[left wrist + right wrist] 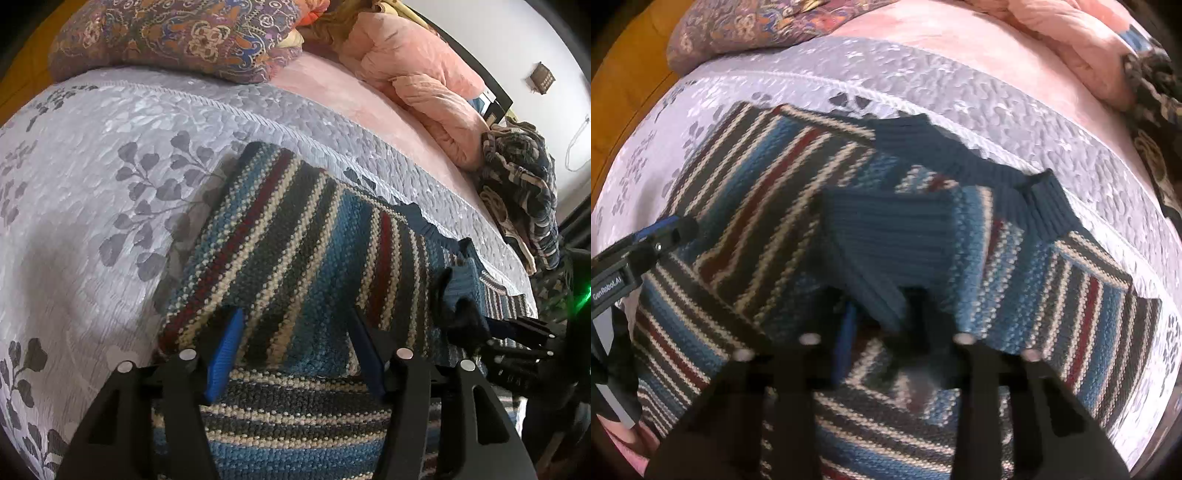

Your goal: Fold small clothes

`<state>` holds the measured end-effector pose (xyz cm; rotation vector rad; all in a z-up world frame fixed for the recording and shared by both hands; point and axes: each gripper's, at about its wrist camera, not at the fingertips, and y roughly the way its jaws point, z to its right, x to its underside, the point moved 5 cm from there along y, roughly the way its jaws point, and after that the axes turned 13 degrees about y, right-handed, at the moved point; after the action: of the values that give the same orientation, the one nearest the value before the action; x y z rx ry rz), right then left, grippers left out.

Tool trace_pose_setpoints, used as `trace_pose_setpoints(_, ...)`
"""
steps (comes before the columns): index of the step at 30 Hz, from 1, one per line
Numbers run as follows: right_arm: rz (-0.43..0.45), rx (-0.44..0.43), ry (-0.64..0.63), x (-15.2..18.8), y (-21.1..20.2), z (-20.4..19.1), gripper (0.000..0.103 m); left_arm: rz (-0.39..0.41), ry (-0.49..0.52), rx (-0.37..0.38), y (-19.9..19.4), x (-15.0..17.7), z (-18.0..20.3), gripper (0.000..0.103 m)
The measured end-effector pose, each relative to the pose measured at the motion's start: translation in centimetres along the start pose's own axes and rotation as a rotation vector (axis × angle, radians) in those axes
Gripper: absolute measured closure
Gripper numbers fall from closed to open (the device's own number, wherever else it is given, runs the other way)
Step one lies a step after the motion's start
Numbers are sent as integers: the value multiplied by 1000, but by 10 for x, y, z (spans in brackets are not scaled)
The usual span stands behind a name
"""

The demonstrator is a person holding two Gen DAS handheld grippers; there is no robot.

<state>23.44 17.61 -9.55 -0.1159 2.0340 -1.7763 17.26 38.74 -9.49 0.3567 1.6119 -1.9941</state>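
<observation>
Striped knit sweater [295, 236] lying on the lavender leaf-print bedspread [92, 177], its ribbed blue collar [945, 147] toward the pink sheet [351, 88], one sleeve folded across the body. Left gripper [295, 347] low over the sweater's near part, blue pads apart, nothing between them. Right gripper [882, 328] at the folded blue cuff [882, 236]; jaw state cannot be told through blur

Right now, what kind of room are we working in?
Most likely a bedroom: the striped sweater lies on a bed with a lilac leaf-print bedspread, with a paisley pillow and a bunched pink quilt behind.
</observation>
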Motion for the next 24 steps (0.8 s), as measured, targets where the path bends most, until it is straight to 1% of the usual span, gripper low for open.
trace_pose_setpoints(1,3,-10,17,-1,-2,5,90,-1,2,-1,1,0,0,44)
trace_pose_setpoints(3,3,-59,69,-1,-8,15,95,0,2,-2,2,0,0,44)
trace_pose_setpoints(5,7,-119,153,0,-16,29,95,-1,5,-4,2,1,0,44)
trace_pose_setpoints(7,12,-204,260,1,-23,46,95,-1,9,-6,3,1,0,44)
trace_pose_setpoints(10,13,-287,394,6,-30,71,95,-4,12,-11,4,1,1,43)
trace_pose_setpoints(12,9,-304,450,11,-30,86,95,-4,13,-12,4,1,0,43)
trace_pose_setpoints(17,-9,-319,536,26,-27,113,94,-4,13,-12,4,1,1,42)
trace_pose_setpoints(19,-24,-339,562,34,-25,123,91,-5,14,-12,4,1,1,42)
trace_pose_setpoints(20,-30,-346,573,40,-24,128,88,-6,15,-12,5,1,1,42)
trace_pose_setpoints(21,-36,-345,583,45,-24,132,81,-5,14,-12,5,1,1,42)
trace_pose_setpoints(22,-36,-339,590,49,-23,136,79,-5,15,-14,5,1,1,42)
trace_pose_setpoints(24,-30,-343,612,59,-24,145,79,-5,17,-14,4,1,1,42)
